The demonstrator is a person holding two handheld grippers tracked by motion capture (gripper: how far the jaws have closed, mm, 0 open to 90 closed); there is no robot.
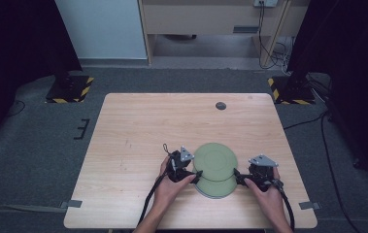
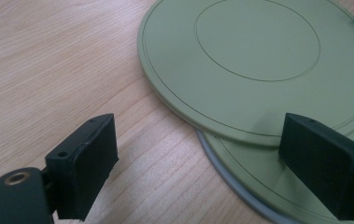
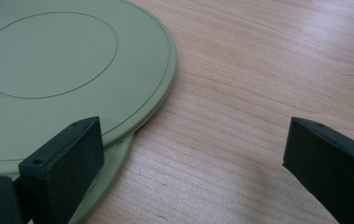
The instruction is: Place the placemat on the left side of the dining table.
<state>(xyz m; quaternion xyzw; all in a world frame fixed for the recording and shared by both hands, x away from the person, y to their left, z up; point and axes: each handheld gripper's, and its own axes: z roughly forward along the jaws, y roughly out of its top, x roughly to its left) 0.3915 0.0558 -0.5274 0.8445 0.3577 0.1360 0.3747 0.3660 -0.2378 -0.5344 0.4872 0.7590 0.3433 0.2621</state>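
Nearest me, both my hands rest on the table (image 1: 123, 126) at its near edge, one either side of two stacked green plates. My left gripper (image 1: 197, 174) has its jaws apart at the stack's left rim, nothing pinched; my right gripper (image 1: 236, 173) stands just as wide at the right rim. The upper plate (image 2: 258, 60) lies shifted toward the far side, so the lower plate (image 2: 258, 186) peeks out near me. I judge them stiff, light, smooth plastic, likely slippery; the overhanging rim of the upper one is the place to grip. No brand or writing is readable on them.
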